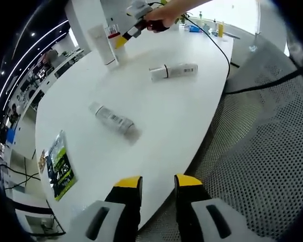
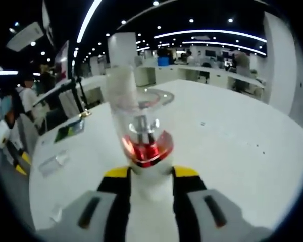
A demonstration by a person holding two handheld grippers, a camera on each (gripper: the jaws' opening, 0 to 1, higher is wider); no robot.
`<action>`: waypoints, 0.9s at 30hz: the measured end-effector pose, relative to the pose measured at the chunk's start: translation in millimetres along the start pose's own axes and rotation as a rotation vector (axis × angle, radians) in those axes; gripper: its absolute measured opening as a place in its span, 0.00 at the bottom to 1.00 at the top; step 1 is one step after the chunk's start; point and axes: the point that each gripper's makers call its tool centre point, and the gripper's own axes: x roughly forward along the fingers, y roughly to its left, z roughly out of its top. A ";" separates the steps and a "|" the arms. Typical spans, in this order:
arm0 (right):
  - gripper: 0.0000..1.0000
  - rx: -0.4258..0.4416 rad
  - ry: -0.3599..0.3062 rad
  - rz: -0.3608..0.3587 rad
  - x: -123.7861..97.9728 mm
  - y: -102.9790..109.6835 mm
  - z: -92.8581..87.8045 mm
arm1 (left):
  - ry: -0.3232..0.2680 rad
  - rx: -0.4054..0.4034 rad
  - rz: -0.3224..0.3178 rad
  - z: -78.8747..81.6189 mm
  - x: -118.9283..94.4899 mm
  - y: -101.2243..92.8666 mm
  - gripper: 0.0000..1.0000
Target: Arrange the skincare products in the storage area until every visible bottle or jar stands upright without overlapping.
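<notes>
Right gripper view has a clear bottle (image 2: pixel 141 136) with a red band and white cap clamped between the yellow-tipped jaws of the right gripper (image 2: pixel 150 174), over the white table (image 2: pixel 232 146). From the left gripper view, two tubes lie flat: a white tube (image 1: pixel 173 71) and a grey tube (image 1: pixel 112 118); another white tube (image 1: pixel 103 44) stands upright. The left gripper (image 1: pixel 158 182) hangs at the table's edge, jaws apart, holding nothing.

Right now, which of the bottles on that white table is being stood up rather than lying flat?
The bottle with the red band, held by the right gripper at the table's far end. The grey tube and the white tube lie flat.
</notes>
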 end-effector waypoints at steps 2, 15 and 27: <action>0.30 -0.002 0.002 0.002 -0.1 0.0 -0.2 | -0.001 0.000 0.001 0.3 -0.3 0.0 0.25; 0.31 -0.005 -0.002 0.012 2.3 1.2 0.6 | 0.008 0.000 0.000 -1.5 0.4 -0.1 0.25; 0.32 0.017 -0.005 0.018 3.1 3.4 1.8 | 0.018 -0.001 -0.002 -2.9 0.6 -0.3 0.25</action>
